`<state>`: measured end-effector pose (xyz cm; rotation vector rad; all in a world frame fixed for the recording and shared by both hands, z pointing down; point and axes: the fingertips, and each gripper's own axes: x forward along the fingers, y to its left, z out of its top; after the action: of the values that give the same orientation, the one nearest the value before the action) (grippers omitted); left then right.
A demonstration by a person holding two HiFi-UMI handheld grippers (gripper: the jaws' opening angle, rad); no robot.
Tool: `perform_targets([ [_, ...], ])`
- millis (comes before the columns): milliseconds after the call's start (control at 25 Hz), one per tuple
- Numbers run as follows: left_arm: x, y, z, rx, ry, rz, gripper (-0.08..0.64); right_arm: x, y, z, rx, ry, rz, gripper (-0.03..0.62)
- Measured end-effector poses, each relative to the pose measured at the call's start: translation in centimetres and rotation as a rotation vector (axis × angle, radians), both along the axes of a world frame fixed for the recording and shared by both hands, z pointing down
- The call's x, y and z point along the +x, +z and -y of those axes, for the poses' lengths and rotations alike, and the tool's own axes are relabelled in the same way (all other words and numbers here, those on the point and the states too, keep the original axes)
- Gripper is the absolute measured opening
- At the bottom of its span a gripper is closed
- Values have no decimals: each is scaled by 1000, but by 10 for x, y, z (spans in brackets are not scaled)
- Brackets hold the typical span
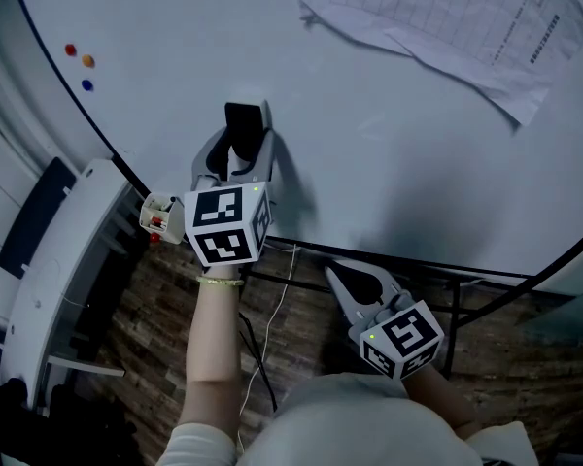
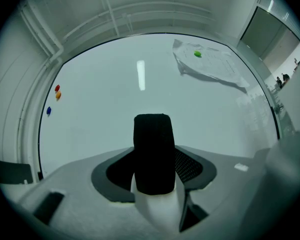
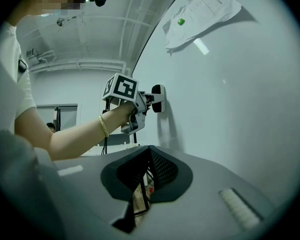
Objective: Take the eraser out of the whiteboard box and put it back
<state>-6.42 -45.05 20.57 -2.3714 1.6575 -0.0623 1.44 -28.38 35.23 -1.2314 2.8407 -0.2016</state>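
A black-felted eraser with a white body stands on the whiteboard, its felt edge facing my left gripper view. My left gripper is shut on it, one jaw on each side, and the right gripper view shows that gripper holding the eraser against the board. A small white box with red bits inside sits at the board's edge, just left of my left gripper's marker cube. My right gripper hangs below the board's lower edge, shut and empty.
Printed sheets are pinned to the board at the upper right by a green magnet. Red, orange and blue magnets sit at the upper left. A white rail, black stand bars and a cable over wooden floor lie below.
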Motion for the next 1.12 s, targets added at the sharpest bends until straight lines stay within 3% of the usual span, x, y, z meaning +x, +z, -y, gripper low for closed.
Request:
perform_targets([
  [760, 1, 5, -12, 16, -2, 23, 232, -1, 3, -5, -7, 10, -10, 6],
  [1120, -13, 15, -31, 1, -8, -19, 232, -5, 4, -13, -11, 10, -10, 6],
])
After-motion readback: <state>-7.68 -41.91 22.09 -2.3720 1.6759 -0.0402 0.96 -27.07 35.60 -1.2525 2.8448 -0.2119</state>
